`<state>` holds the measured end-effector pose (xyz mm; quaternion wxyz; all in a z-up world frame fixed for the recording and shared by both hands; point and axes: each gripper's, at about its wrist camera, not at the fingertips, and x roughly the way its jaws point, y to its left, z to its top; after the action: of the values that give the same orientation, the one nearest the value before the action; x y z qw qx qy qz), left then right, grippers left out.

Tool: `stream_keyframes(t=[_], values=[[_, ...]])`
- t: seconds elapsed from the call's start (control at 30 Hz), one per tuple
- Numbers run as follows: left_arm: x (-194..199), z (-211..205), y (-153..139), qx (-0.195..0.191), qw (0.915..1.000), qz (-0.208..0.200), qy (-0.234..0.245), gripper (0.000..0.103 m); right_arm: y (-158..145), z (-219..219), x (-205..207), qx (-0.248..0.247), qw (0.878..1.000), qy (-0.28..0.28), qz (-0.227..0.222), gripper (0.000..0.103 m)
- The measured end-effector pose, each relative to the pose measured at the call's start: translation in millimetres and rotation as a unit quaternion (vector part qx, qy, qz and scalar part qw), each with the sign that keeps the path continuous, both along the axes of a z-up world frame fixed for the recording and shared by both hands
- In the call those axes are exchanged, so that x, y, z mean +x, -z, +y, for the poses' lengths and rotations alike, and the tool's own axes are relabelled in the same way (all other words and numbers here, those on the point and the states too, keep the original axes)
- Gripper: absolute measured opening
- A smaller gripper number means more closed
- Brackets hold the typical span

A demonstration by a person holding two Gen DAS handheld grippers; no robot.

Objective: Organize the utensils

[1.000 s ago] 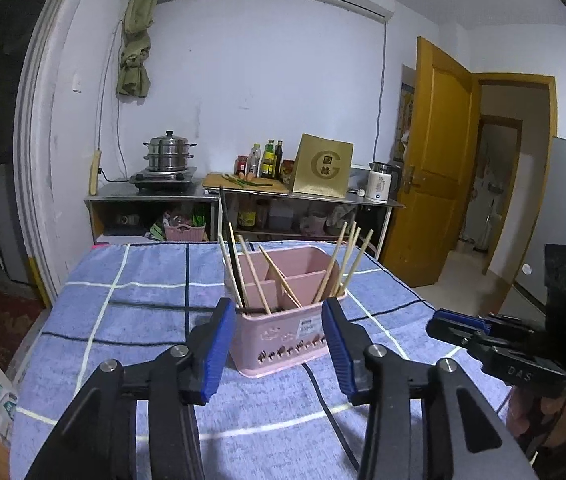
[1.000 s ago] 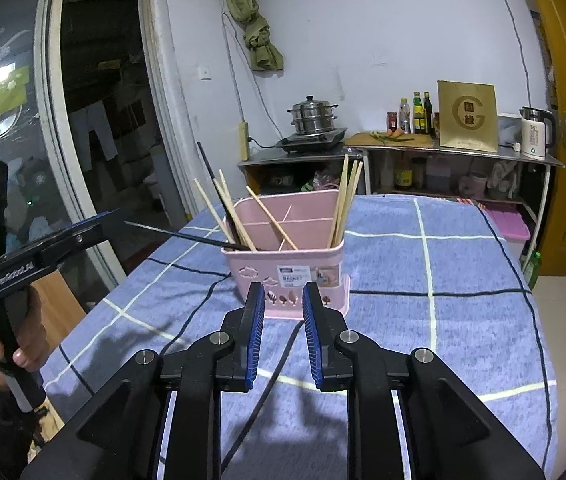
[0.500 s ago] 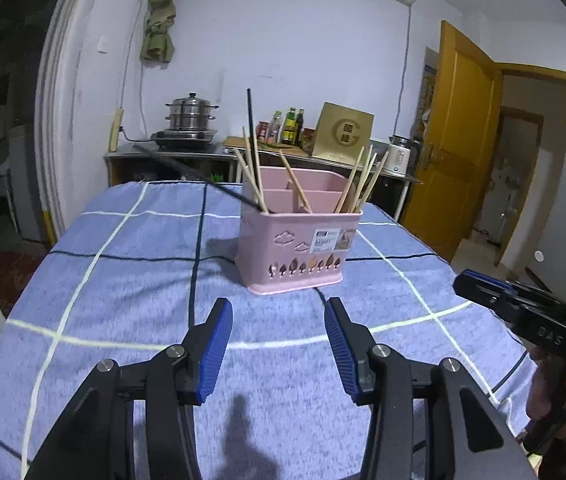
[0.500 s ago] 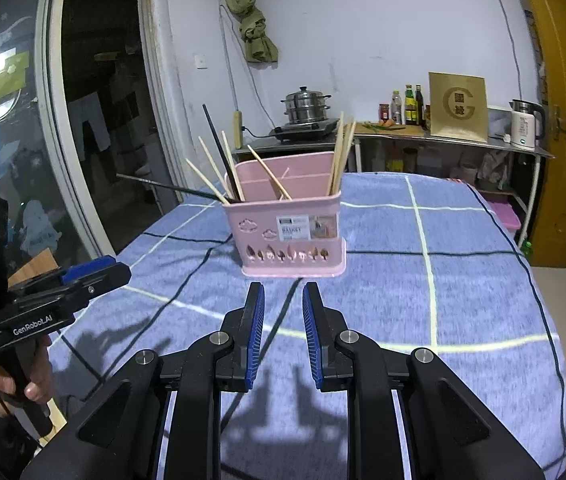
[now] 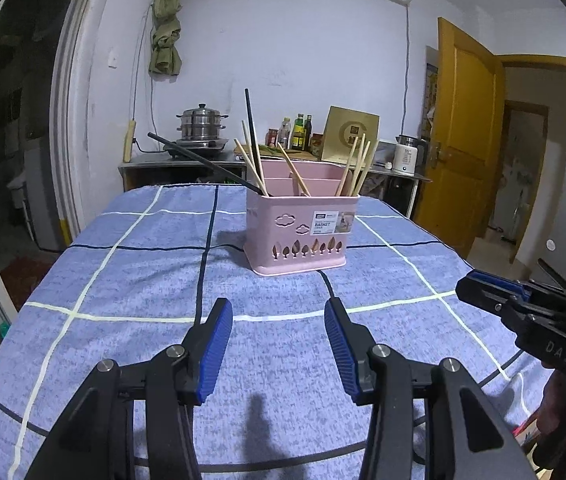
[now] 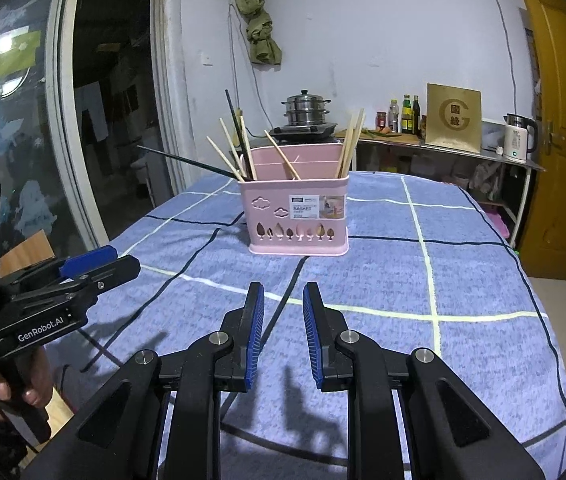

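Pink divided basket (image 5: 298,232) holding wooden chopsticks (image 5: 357,166) and black chopsticks (image 5: 251,140), on blue checked counter (image 5: 131,280), left hand-held gripper (image 5: 277,342) wide open and empty, right hand-held gripper (image 6: 283,332) narrowly open and empty, steamer pot (image 5: 201,124) on far shelf.

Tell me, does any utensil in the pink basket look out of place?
Yes. One black chopstick leans far out over the left rim of the pink basket, almost level, while the wooden chopsticks stand steeply inside.

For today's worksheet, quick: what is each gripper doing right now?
Left gripper: open, holding nothing.
Right gripper: open, narrower gap, holding nothing.
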<state>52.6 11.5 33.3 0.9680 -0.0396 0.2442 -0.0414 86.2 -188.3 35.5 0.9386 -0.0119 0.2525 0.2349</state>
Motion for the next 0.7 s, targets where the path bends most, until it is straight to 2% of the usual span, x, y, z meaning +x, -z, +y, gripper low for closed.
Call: stream_keyframes(t=[0.7], values=[[-2,-9,15,0.007,0.9999,0.013,-0.002,0.048,7,2,-9,-0.004,1.0,0.012,0.003,0.021]])
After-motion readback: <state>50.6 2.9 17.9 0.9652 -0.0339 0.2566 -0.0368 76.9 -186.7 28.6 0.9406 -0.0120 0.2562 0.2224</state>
